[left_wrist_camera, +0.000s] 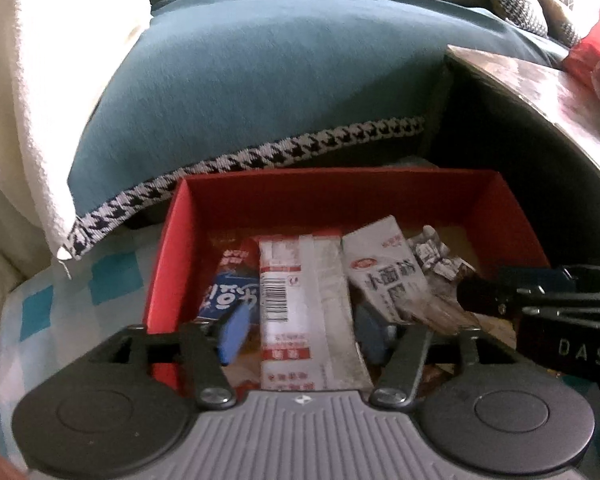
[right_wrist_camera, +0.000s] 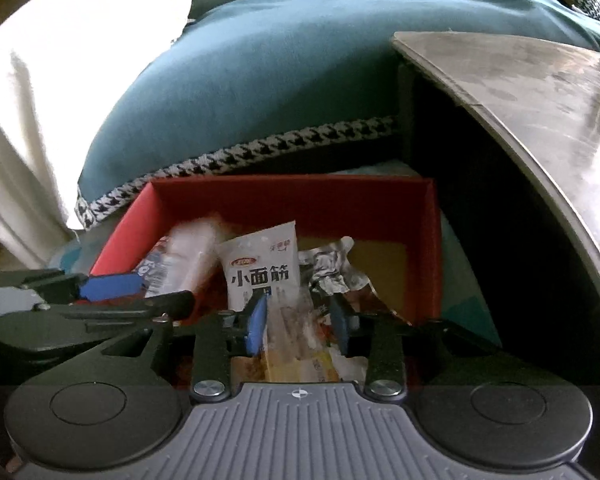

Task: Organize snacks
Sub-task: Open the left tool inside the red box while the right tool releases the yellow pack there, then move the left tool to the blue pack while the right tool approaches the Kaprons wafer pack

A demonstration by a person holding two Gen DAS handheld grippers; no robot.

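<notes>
Red box: sits low in the centre of both views, in front of a teal cushion, and already holds the snacks.
Left gripper: jaws stand apart over the near end of the box; a long white packet with a barcode lies between the blue pads, with a gap showing on each side, so it appears not to be clamped.
Right gripper: jaws partly apart, straddling a clear crinkled wrapper at lower centre; the pads are near it, but whether they press on it cannot be told.
White pouch: lies just behind the right gripper, printed side up, leaning against the barcode packet.
Crumpled foil wrapper: loose, to the right of the pouch.
Risk, crowding: both grippers work in the same near end of the box, and the left one shows at the lower left of the right wrist view; a careless move could knock them together.
Risk, snagging: a pad could catch the soft film and drag a packet back out when lifted.
Risk, box: pushing on the near wall could slide or tip it.
</notes>
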